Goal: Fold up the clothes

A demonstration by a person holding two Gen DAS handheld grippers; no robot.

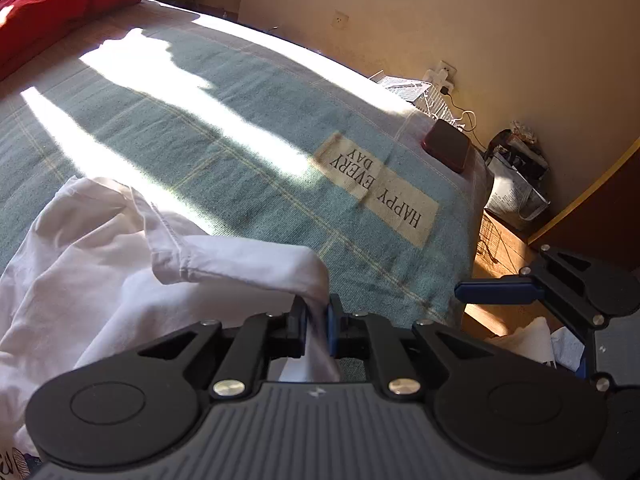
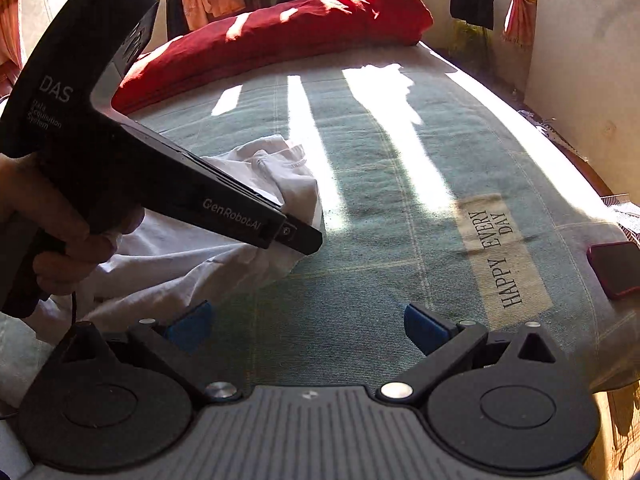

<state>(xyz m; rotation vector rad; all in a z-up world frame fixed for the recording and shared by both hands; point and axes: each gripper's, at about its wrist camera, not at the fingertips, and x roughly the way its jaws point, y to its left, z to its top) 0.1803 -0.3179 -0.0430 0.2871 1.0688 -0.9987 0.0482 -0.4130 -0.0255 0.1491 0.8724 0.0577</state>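
A crumpled white garment [image 1: 100, 264] lies on the teal bed cover [image 1: 248, 128] at the near left. My left gripper [image 1: 318, 328] is shut on a hemmed edge of the white garment and lifts it slightly. In the right wrist view the garment [image 2: 276, 176] lies left of centre, with the left gripper [image 2: 298, 240] over it, held by a hand. My right gripper [image 2: 308, 332] is open and empty above the bed cover [image 2: 380, 220], right of the garment. It also shows in the left wrist view [image 1: 496, 292] at the right.
A red pillow [image 2: 280, 36] lies at the bed's far end. A red phone [image 2: 616, 268] lies near the bed's right edge, beside a "HAPPY EVERY DAY" label [image 2: 500, 256]. A wall, socket and cables [image 1: 444, 80] stand past the edge. Clothes hang by the window.
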